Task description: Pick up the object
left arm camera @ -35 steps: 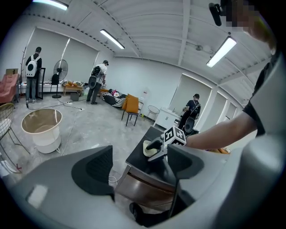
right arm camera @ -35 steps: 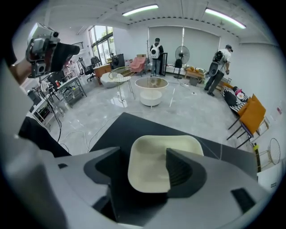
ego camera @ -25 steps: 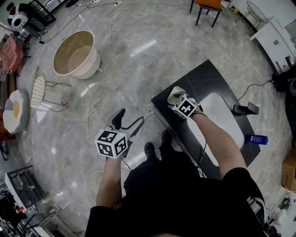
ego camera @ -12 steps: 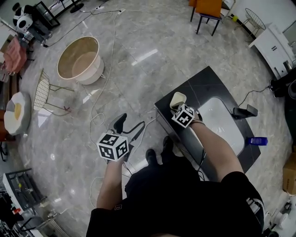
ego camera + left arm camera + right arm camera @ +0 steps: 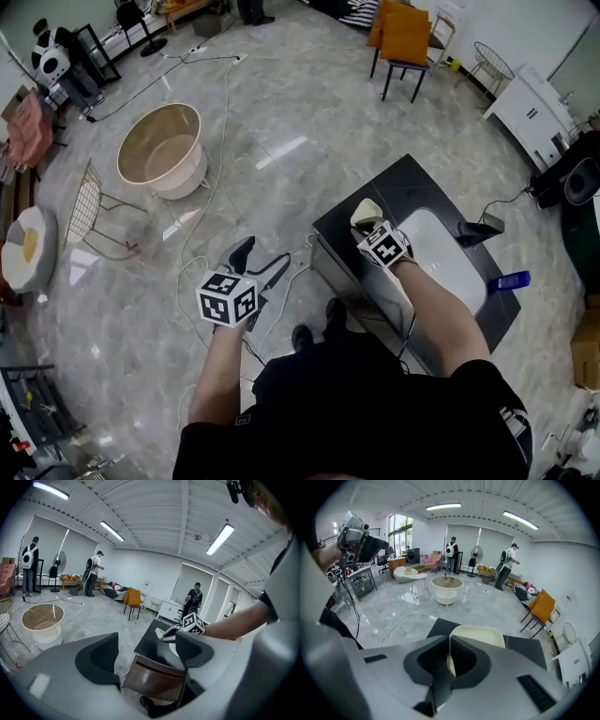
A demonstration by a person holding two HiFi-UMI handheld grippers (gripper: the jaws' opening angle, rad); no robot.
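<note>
A cream shallow dish (image 5: 365, 211) lies at the near left corner of the black low table (image 5: 416, 183). My right gripper (image 5: 369, 224) is shut on the dish's near rim. In the right gripper view the thin rim (image 5: 451, 662) stands pinched between the dark pads, and the rest of the dish (image 5: 480, 636) reaches out beyond them. My left gripper (image 5: 258, 262) hangs over the floor left of the table, open, with nothing between its fingers. The left gripper view shows its jaws (image 5: 147, 656) wide apart, with the table and the right gripper (image 5: 173, 632) behind them.
A white oval tray (image 5: 455, 255), a black stand (image 5: 478, 228) and a blue object (image 5: 513, 279) are on the table. On the floor are a round beige tub (image 5: 164, 142), a wire chair (image 5: 87, 199), loose cables (image 5: 202, 225) and an orange chair (image 5: 405, 36). People stand far off.
The right gripper stays at the dish on the table corner. The head view has shifted so the table sits lower and farther right. The left gripper has hardly moved.
</note>
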